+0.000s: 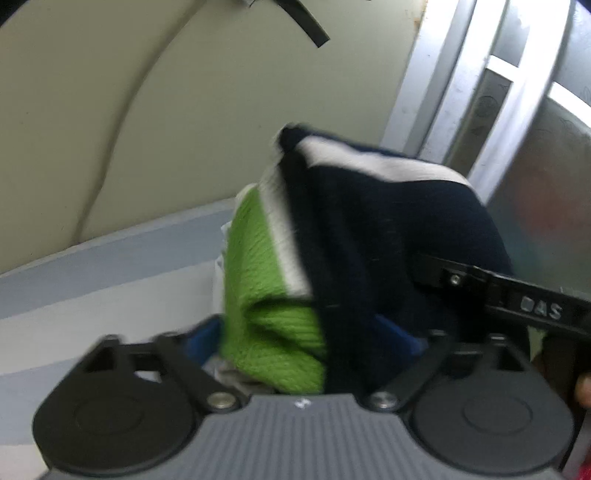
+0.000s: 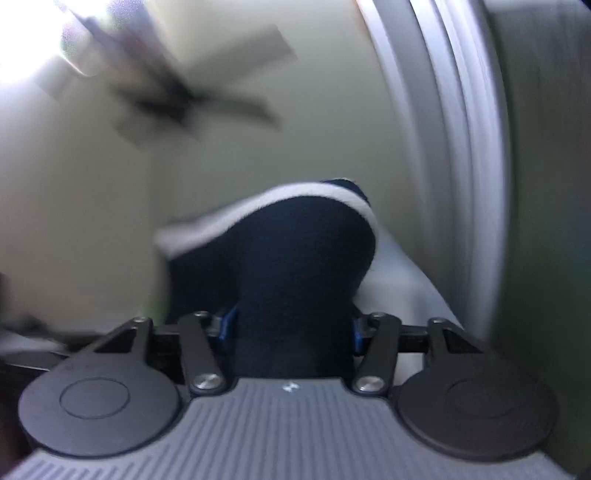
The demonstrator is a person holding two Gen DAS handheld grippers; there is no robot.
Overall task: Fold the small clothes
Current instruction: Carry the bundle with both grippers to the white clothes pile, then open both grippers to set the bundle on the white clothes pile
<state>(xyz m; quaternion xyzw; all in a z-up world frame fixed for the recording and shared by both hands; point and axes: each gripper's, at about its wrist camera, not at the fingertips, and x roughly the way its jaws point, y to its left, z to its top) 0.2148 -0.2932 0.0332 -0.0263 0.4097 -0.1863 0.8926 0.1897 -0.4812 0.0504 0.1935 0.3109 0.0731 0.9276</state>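
Note:
A folded knitted garment (image 1: pixel 332 236) in green, white and navy stands bunched up in front of a beige wall. In the left wrist view it fills the gap between the wide-set jaws of my left gripper (image 1: pixel 301 343), and only the blue pads (image 1: pixel 197 341) peek out beside it. A black finger of my right gripper (image 1: pixel 517 295) presses into its navy side from the right. In the right wrist view the navy part of the garment (image 2: pixel 295 266), edged with a white stripe, is squeezed between the blue pads (image 2: pixel 228 326) of my right gripper (image 2: pixel 291 328). Both views are motion-blurred.
A pale surface with grey-blue stripes (image 1: pixel 74 295) lies low on the left. A silver metal frame (image 1: pixel 461 92) rises on the right, also seen as the frame (image 2: pixel 443 129). A black strap (image 1: pixel 306 26) hangs on the wall. A fingertip (image 1: pixel 583 387) shows at the right edge.

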